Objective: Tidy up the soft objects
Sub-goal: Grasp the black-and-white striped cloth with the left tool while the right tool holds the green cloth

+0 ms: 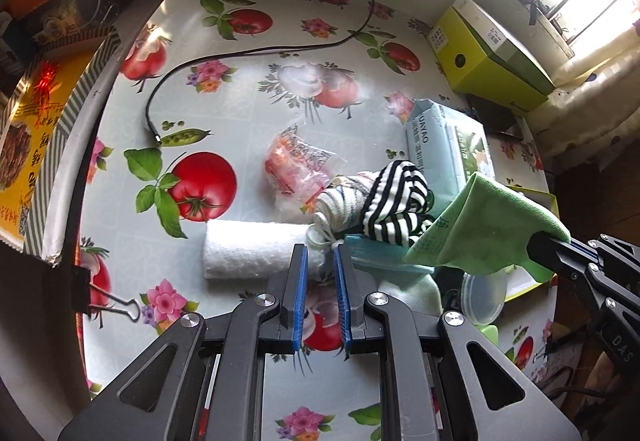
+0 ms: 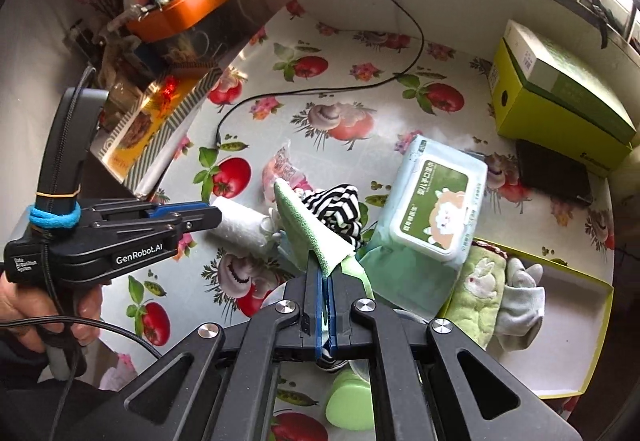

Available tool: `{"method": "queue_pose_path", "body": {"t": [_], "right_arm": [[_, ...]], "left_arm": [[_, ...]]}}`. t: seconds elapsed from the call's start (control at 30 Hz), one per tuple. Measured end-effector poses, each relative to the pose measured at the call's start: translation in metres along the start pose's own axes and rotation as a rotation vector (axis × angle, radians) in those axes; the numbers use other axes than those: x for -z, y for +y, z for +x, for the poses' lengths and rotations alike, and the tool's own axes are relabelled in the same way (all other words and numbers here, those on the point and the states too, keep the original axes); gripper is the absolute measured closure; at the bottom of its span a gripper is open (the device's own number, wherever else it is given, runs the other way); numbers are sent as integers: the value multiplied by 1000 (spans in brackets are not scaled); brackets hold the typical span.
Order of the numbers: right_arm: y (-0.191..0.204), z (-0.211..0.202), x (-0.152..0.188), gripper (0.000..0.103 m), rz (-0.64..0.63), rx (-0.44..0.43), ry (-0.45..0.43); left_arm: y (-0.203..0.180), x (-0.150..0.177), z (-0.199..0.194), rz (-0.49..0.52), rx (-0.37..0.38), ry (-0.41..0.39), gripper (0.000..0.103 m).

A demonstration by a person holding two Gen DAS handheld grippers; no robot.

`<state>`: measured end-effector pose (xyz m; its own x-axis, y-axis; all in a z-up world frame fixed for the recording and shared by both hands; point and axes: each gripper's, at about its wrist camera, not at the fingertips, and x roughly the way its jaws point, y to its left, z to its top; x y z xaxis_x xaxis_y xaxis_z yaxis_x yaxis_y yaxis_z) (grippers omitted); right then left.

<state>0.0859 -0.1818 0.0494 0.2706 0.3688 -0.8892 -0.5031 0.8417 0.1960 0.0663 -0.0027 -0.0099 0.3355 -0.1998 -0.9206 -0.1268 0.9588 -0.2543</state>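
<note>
Right gripper (image 2: 325, 273) has the green cloth (image 2: 310, 229) pinched by one edge, so it hangs free of the pile, ready for the open yellow-rimmed box (image 2: 600, 325) where a green towel (image 2: 478, 289) and grey glove (image 2: 520, 297) already sit. Its jaws are clamped tight on the fabric. Left gripper (image 1: 321, 261) hovers narrow over the white rolled towel (image 1: 252, 249), gripping nothing, beside the striped sock (image 1: 396, 197)
</note>
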Motion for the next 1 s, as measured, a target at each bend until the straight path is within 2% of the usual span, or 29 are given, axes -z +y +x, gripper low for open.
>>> {"method": "queue_pose_path", "body": {"t": [0.03, 0.1, 0.17, 0.27, 0.5, 0.7, 0.73, 0.77, 0.8, 0.9, 1.0], "right_arm": [[-3, -3, 1, 100, 7, 5, -5], [-9, -8, 1, 100, 23, 18, -14], [-15, -11, 3, 100, 38, 28, -19], [-23, -15, 5, 100, 57, 38, -25], [-34, -19, 9, 100, 83, 48, -32], [-39, -19, 12, 100, 95, 47, -33], [-39, -19, 12, 100, 96, 48, -33], [-40, -19, 12, 100, 97, 48, -34], [-40, -19, 12, 100, 97, 48, -35], [-41, -21, 13, 100, 101, 49, -38], [-42, -23, 12, 100, 102, 52, -44]], "left_arm": [[-4, -2, 2, 8, 12, 0, 88], [-12, -6, 5, 18, 42, -1, 76], [-20, -9, 10, 30, 66, 0, 70], [-32, -13, 19, 53, 96, 9, 69], [-48, -19, 48, 86, 102, 55, 62], [-58, -20, 66, 116, 45, 84, 62], [-59, -19, 66, 121, 41, 77, 63], [-60, -19, 65, 129, 38, 69, 69], [-62, -18, 65, 139, 27, 66, 82], [-64, -18, 62, 152, 16, 55, 97], [-65, -19, 52, 159, 4, 25, 98]]}}
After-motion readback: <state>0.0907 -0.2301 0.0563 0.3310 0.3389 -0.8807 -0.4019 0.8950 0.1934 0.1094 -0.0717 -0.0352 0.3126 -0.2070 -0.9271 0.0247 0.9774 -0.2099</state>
